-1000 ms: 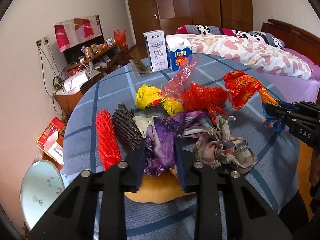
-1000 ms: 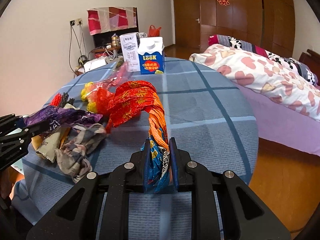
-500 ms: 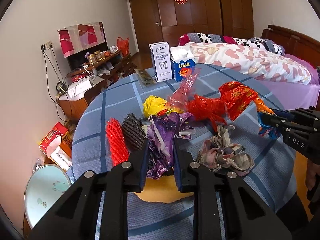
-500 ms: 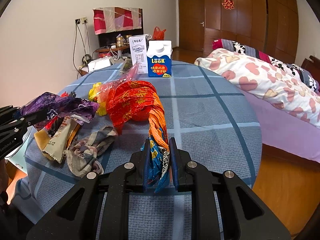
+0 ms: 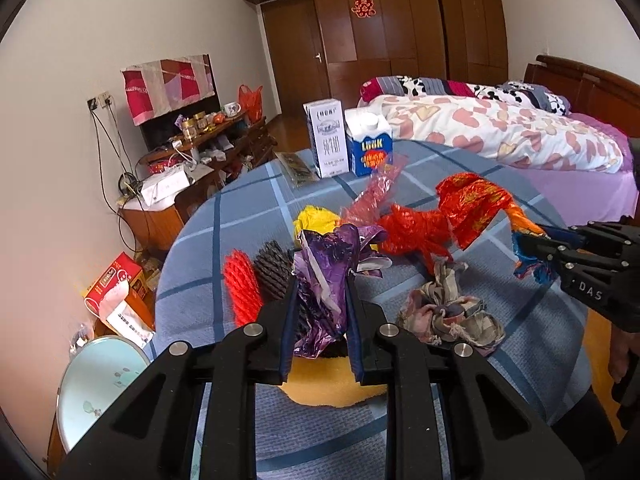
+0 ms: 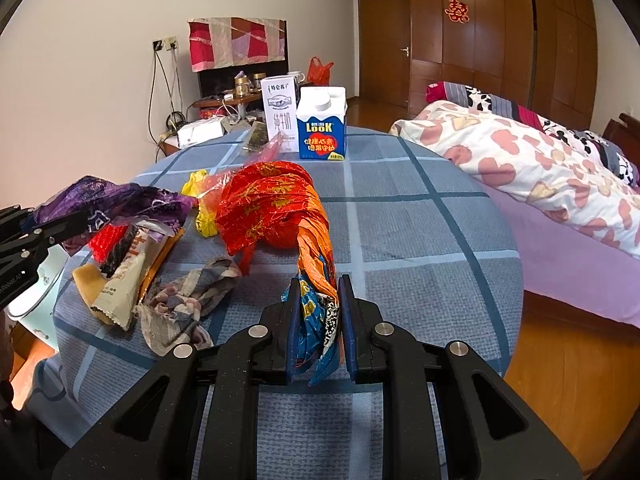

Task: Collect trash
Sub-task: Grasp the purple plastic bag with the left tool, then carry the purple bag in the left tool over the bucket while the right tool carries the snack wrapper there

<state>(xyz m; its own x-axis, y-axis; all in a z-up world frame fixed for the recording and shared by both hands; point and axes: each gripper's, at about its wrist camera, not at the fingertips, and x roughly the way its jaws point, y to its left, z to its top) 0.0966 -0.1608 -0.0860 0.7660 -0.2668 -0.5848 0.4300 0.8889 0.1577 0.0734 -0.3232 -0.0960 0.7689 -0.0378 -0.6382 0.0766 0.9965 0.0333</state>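
Observation:
My left gripper (image 5: 322, 280) is shut on a crumpled purple wrapper (image 5: 326, 256) and holds it above the round blue checked table (image 6: 420, 220). In the right wrist view this purple wrapper (image 6: 116, 200) hangs at the left. My right gripper (image 6: 319, 284) is shut on the blue end of a long red-orange foil wrapper (image 6: 272, 204), whose far end rests on the table. On the cloth lie a red foam net (image 5: 240, 292), a black net (image 5: 274, 268), a yellow bag (image 5: 316, 216), a red plastic bag (image 5: 412, 232), a crumpled checked rag (image 5: 448, 312) and a beige snack wrapper (image 6: 124, 276).
Two cartons, one white (image 5: 328, 140) and one blue (image 5: 370, 148), stand at the table's far edge beside a dark packet (image 5: 296, 168). A bed (image 5: 500, 132) runs along the right. Low at the left stands a pale round lid (image 5: 100, 380), with a cluttered cabinet (image 5: 208, 148) behind.
My left gripper has risen with the purple wrapper, pulling it up off the pile. The right gripper has kept still, shut on the red-orange wrapper.

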